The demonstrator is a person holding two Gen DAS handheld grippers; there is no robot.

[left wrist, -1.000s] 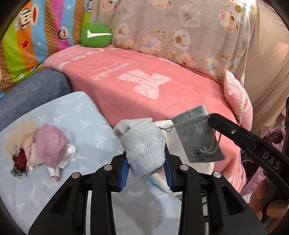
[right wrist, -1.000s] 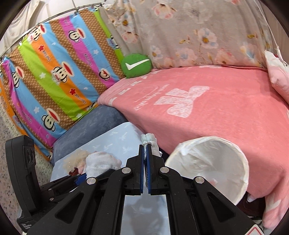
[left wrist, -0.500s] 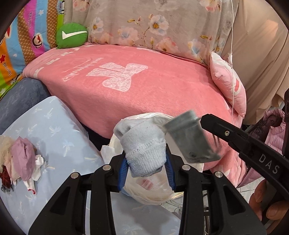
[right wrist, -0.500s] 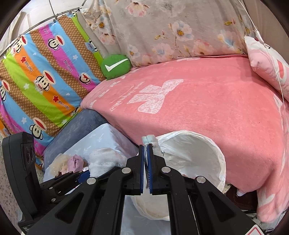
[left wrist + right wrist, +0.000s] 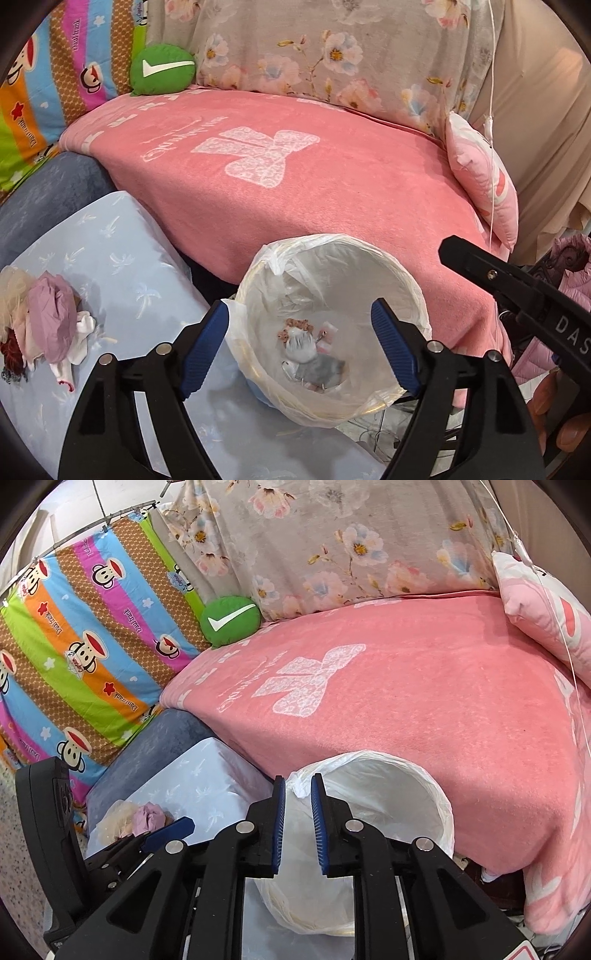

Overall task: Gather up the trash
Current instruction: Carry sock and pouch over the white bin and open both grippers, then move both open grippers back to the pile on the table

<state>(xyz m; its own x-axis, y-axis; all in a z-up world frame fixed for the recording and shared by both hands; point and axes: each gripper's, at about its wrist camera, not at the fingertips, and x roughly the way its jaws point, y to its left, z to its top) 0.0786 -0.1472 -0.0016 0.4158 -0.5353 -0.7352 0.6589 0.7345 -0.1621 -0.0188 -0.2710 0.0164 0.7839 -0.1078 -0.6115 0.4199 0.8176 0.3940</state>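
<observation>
**Bedside bin: both grippers letting go over the liner**

Bed scene: pink blanket (image 5: 295, 192) across the mattress, floral grey sheet (image 5: 332, 55) hung behind, striped monkey-print cloth (image 5: 85, 646) on the left, green checkmark cushion (image 5: 162, 68) at the blanket's far corner, pink pillow (image 5: 480, 173) at the right edge. In front of the bed a light-blue patterned cover (image 5: 122, 258).

Trash bin (image 5: 406, 280) with a white plastic liner stands against the blanket's front edge, just beside the blue cover. At the bottom of it: a pale sock (image 5: 301, 345) and a grey pouch (image 5: 325, 369), touching each other, plus small scraps too blurred to identify.

Left gripper (image 5: 299, 349): above the bin mouth, jaws opening and already wide, nothing between the blue pads.

Right gripper (image 5: 297, 823): at the near left rim of the bin, jaws opening, only a narrow gap so far, pads not pressing on anything; the liner's knotted edge shows just beyond the tips. In the left wrist view its black body crosses the right side, with fingers (image 5: 569, 417) of the person's hand on it.

Remaining pile (image 5: 48, 325) on the blue cover, well left of the bin: crumpled mauve wad, cream mesh, white and dark red bits, all bunched together
</observation>
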